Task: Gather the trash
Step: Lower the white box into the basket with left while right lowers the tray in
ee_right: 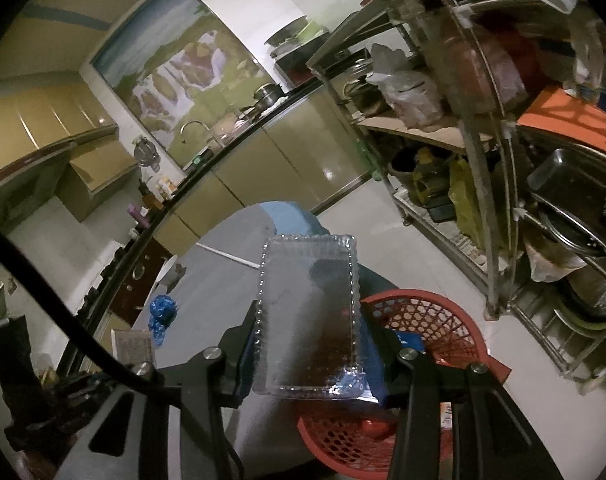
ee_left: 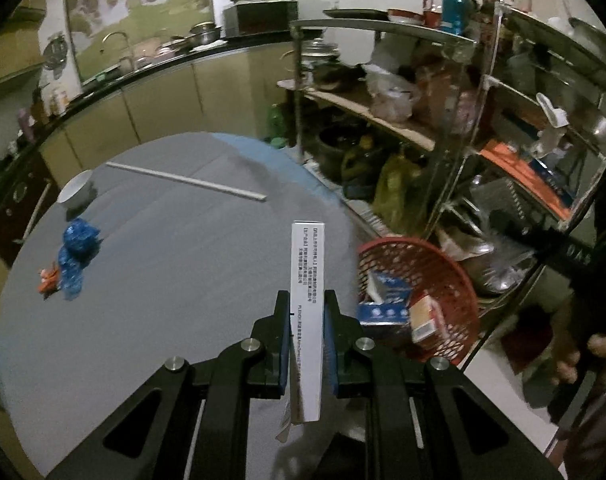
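My left gripper [ee_left: 307,300] is shut on a long white printed box [ee_left: 307,280] and holds it above the grey round table [ee_left: 175,260], near the table's right edge. A red mesh basket [ee_left: 455,280] with several boxes in it stands on the floor just right of the table. My right gripper [ee_right: 309,320] is shut on a clear plastic tray [ee_right: 309,308] and holds it above the table edge, beside the red basket [ee_right: 435,320]. A crumpled blue wrapper [ee_left: 75,256] and an orange scrap [ee_left: 47,276] lie on the table's left side.
A white bowl [ee_left: 77,190] and a long white stick [ee_left: 187,181] lie at the table's far side. A metal rack [ee_left: 443,120] full of pots and bags stands to the right. A kitchen counter with a sink [ee_left: 119,60] runs behind.
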Demonstrator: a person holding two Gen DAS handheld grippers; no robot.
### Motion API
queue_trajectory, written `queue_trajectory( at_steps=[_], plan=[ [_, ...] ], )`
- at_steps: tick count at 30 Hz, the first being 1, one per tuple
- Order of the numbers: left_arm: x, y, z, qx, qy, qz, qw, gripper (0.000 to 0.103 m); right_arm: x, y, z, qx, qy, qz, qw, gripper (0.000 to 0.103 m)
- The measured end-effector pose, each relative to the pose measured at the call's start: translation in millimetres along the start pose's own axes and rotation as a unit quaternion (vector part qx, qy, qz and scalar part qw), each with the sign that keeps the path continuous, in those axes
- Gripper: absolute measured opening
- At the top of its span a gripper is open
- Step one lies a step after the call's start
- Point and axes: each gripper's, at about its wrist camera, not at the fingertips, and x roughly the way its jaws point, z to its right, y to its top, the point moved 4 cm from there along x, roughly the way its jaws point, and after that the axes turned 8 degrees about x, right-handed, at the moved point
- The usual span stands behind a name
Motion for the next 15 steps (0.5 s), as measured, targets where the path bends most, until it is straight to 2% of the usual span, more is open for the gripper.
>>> queue_trajectory(
  at_steps=[5, 15],
  plan=[
    [4.2, 12.2, 15.3, -0.001, -0.033, 0.006, 0.9994, 0.016, -1.0, 0.0, 11.3, 0.011, -0.006, -0.004, 1.0, 0.047],
    [13.0, 35.3, 48.5, 0.026, -0.068, 0.023, 0.9971, 0.016, -14.4, 8.8, 16.8, 0.007, -0.023, 0.005, 1.0, 0.047]
  ],
)
